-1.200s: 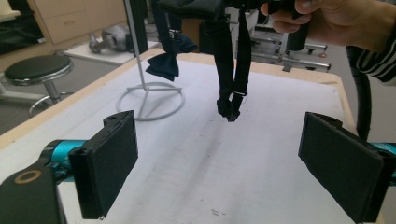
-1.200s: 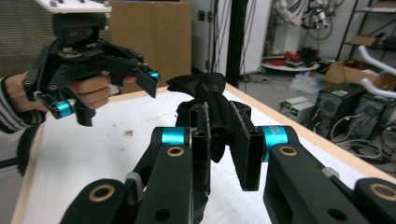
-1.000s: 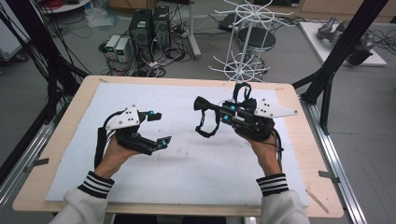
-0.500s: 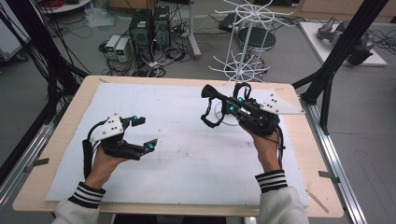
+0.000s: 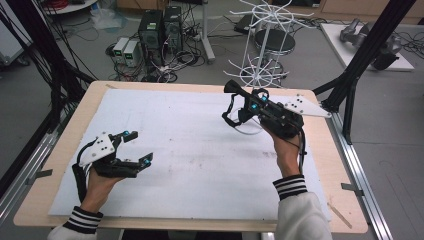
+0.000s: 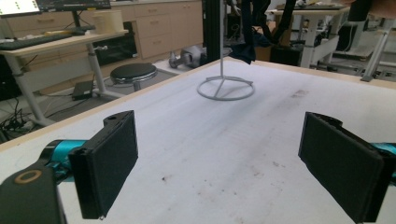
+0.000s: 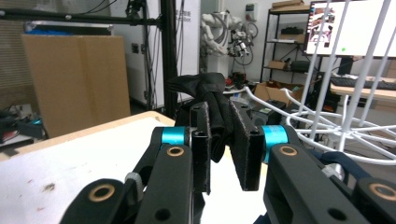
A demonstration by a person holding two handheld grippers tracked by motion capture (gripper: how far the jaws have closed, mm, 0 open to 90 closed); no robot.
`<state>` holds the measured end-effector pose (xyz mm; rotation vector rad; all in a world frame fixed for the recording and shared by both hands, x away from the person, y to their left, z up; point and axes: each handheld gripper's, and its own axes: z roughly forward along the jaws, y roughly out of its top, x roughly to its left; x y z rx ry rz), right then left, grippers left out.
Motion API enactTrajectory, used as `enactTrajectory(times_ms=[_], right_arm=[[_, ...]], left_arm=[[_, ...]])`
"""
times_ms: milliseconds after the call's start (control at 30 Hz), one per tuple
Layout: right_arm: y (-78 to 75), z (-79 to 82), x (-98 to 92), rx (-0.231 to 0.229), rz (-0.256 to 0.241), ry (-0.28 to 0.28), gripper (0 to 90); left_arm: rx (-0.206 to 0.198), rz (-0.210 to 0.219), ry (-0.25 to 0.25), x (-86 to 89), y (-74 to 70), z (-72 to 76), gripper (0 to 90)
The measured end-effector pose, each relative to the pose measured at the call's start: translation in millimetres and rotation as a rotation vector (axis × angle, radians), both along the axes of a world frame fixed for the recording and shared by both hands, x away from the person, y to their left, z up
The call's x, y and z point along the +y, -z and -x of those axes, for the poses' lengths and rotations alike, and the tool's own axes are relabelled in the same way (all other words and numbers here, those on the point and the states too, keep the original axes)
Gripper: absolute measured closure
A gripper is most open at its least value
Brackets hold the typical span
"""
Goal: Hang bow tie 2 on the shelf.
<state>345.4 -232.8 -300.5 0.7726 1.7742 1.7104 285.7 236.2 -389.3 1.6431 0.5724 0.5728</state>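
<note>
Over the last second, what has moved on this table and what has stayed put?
The right hand-held gripper, shut on a black cloth, has travelled away from the person toward the white wire rack at the table's far edge. The left hand-held gripper has pulled back toward the person and to the left, jaws open and empty. The rack and the white table cover are unchanged.

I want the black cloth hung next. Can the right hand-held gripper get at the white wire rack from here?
Probably yes: the right hand-held gripper, shut on the black cloth, is raised close beside the white wire rack, with nothing between them.
</note>
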Motion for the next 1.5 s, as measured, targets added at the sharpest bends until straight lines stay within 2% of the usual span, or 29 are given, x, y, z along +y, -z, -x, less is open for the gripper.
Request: enactTrajectory(times_ms=[233,433,667,967,1500], right_arm=[[-3.5,-13.7,5.8,0.009,0.0,0.044,79.4],[-8.2,-21.0,11.6,0.002,0.038,0.086,79.4],[-9.9,-27.2,9.1,0.008,0.043,0.13,79.3],[-7.4,-34.2,7.2,0.009,0.091,0.172,79.1],[-8.4,-41.8,9.8,0.024,0.135,0.215,77.1]], left_arm=[[-0.039,0.03,-0.05,15.6,5.4,8.3,12.2],[-0.029,0.043,-0.065,24.2,11.3,10.7,12.2],[-0.034,0.057,-0.086,29.9,20.9,14.5,12.3],[-0.029,0.054,-0.09,30.8,24.4,16.4,12.3],[-0.036,0.059,-0.103,31.0,24.9,17.0,12.3]])
